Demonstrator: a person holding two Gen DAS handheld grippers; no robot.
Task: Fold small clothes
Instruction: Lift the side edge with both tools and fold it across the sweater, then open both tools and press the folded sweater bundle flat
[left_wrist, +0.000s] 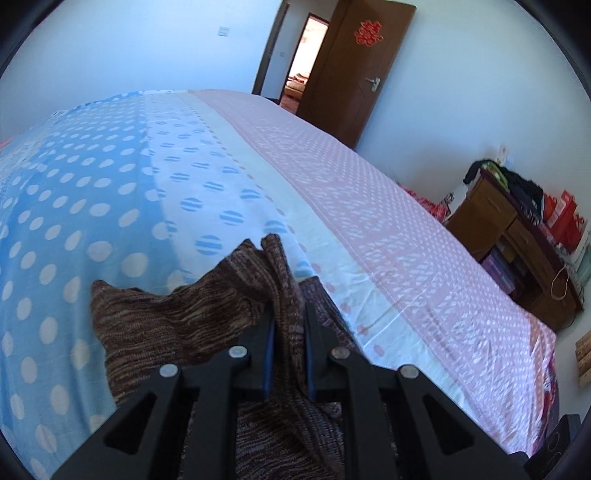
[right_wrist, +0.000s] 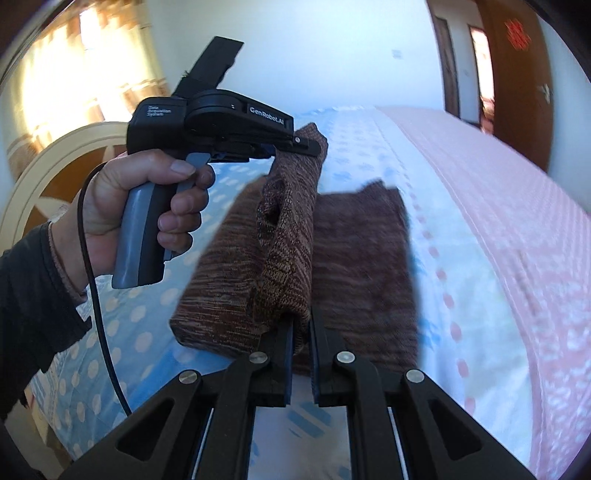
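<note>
The brown knit garment (right_wrist: 280, 236) is hanging above the bed sheet (right_wrist: 461, 258), lifted by both of your tools, with one part of it trailing down onto the blue-and-white dotted zone of the sheet. In the right wrist view, the right gripper (right_wrist: 302, 334) is pinching the lower edge of the raised fold, its fingers narrowed onto the knit so that the fabric is sitting between the blue pads. At the far top corner of the same fold, the left gripper (right_wrist: 306, 146) is clamping the cloth from the side, and your left hand (right_wrist: 147, 206) is squeezing its grey trigger handle. In the left wrist view, the left gripper (left_wrist: 289, 325) is showing a ridge of the garment (left_wrist: 207, 314) running up between its two fingers, which are closed narrowly on it; the rest of the knit is spreading out to the left and beneath the tool. The sheet is changing to a pink dotted band to the right of the garment. Beyond the bed, a brown door (left_wrist: 354, 70) is standing open, and a wooden cabinet (left_wrist: 513, 236) is standing against the wall, well apart from the work area.
</note>
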